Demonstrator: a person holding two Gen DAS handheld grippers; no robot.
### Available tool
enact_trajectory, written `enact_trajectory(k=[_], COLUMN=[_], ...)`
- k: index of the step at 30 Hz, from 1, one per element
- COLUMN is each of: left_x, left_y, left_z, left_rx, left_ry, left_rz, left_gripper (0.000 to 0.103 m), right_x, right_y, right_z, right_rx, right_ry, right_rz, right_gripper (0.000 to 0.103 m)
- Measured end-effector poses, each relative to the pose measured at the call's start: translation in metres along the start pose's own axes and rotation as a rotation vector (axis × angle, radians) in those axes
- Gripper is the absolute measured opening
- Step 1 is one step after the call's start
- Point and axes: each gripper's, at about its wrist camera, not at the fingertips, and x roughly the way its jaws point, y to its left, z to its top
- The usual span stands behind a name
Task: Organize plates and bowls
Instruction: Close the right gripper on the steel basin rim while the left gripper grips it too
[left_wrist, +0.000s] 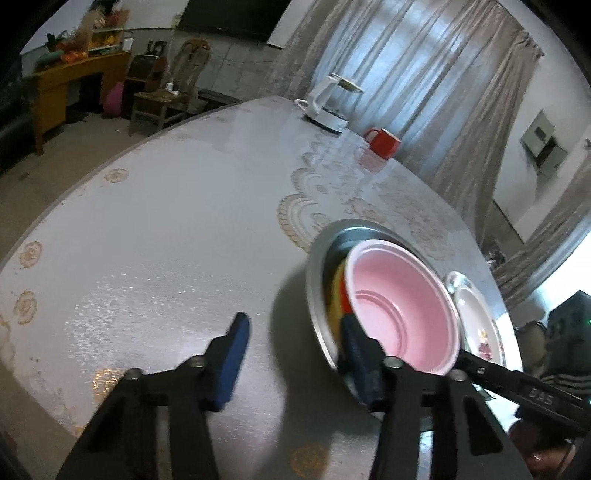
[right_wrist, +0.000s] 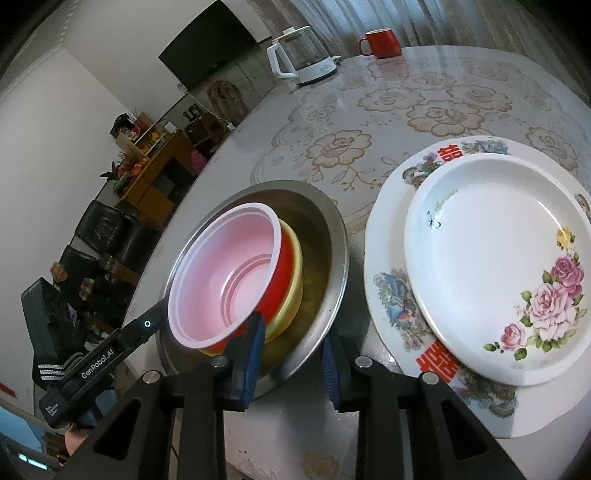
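Pink bowl (right_wrist: 225, 273) sits nested in red and yellow bowls inside our steel basin (right_wrist: 325, 236) near the table's near edge; 2 plates (right_wrist: 495, 266) are stacked beside it. Stacking looks nearly finished. Our left gripper (left_wrist: 291, 354) and right gripper (right_wrist: 291, 354) are open, holding nothing, straddling the basin's rim.

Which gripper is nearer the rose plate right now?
Right. The right gripper straddles the metal basin's near rim, just beside the rose plate. The left gripper reaches in from the basin's far side, so the bowls lie between it and that plate.
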Motion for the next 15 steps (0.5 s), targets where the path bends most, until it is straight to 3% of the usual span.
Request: enact_trajectory(k=[5, 15], left_x=[-0.006, -0.008], left_y=[-0.004, 0.005], left_z=[-0.001, -0.001], left_rx=[0.041, 0.009], left_ry=[-0.010, -0.010], left_rz=[0.020, 0.022], left_gripper=[0.037, 0.039], right_x=[0.003, 0.011], right_y=[0.002, 0.008], right_z=[0.000, 0.002], right_rx=[-0.007, -0.029], right_ry=[0.006, 0.027], right_rz=[0.017, 0.048], right_gripper=[0.029, 0.029])
